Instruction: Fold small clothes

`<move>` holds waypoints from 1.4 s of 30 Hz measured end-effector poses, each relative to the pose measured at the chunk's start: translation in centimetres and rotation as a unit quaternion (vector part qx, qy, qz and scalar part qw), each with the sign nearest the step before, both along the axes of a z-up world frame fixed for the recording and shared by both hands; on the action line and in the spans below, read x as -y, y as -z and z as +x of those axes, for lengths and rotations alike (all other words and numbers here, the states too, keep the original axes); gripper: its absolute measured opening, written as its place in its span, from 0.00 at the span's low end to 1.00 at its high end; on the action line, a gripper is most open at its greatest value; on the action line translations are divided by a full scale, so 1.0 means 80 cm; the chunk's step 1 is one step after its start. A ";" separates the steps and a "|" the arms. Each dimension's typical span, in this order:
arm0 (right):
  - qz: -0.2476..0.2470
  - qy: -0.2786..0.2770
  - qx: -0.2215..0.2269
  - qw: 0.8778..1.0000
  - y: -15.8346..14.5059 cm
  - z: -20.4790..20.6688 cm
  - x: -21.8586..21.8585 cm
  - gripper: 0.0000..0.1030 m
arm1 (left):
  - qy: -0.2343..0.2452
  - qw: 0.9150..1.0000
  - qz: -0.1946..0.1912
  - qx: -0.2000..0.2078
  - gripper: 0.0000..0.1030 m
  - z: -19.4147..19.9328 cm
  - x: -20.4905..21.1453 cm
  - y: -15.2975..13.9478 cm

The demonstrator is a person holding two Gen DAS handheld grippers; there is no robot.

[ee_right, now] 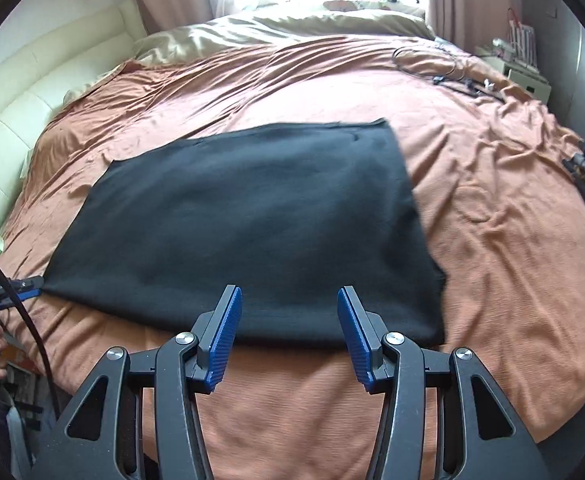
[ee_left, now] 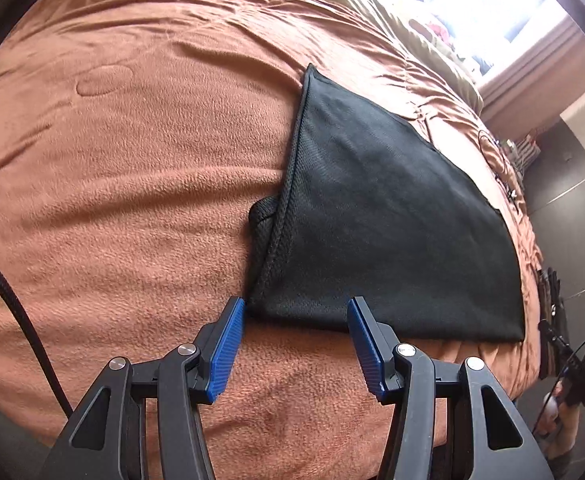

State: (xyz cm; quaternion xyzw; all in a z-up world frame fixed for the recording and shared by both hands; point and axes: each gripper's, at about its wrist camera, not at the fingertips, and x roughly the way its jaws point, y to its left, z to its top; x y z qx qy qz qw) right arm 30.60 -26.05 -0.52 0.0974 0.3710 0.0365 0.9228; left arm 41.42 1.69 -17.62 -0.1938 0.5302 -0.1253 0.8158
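Observation:
A black mesh garment [ee_left: 376,216] lies folded flat on the orange-brown bed cover [ee_left: 132,184]. A small bunched part sticks out from under its left edge. My left gripper [ee_left: 296,308] is open and empty, its blue pads just at the garment's near left corner. In the right wrist view the same garment [ee_right: 252,216] lies spread as a dark rectangle. My right gripper [ee_right: 290,300] is open and empty, just over the garment's near edge. The left gripper [ee_right: 12,292] shows at the garment's left corner.
A beige quilt [ee_right: 276,24] lies bunched at the bed's far end below a bright window. Cables [ee_right: 452,76] lie on the cover at the far right. A cream padded headboard [ee_right: 32,80] runs along the left. A white nightstand [ee_right: 524,76] stands far right.

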 end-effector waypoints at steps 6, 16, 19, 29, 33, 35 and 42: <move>0.013 -0.023 -0.009 1.000 0.008 0.033 -0.013 0.38 | -0.039 0.999 -0.035 -0.012 0.52 0.000 -0.012 0.012; 0.025 -0.065 -0.048 0.996 0.028 0.080 -0.057 0.16 | -0.087 0.996 -0.026 -0.003 0.18 -0.003 -0.028 0.020; 0.019 -0.078 -0.036 0.996 0.028 0.082 -0.074 0.11 | -0.082 0.996 -0.031 0.001 0.18 -0.007 -0.034 0.019; -0.015 -0.105 -0.074 0.992 0.048 0.100 -0.107 0.08 | -0.066 0.997 -0.030 0.018 0.08 -0.014 -0.035 0.010; -0.011 -0.114 -0.091 0.989 0.033 0.106 -0.102 0.07 | -0.068 0.996 -0.045 0.026 0.08 -0.016 -0.042 0.003; -0.012 -0.111 -0.081 0.990 0.023 0.110 -0.103 0.07 | -0.069 0.996 -0.048 0.027 0.08 -0.017 -0.042 0.002; -0.009 -0.095 -0.091 0.991 0.022 0.154 -0.090 0.07 | -0.077 0.995 -0.054 0.020 0.08 -0.017 -0.040 0.009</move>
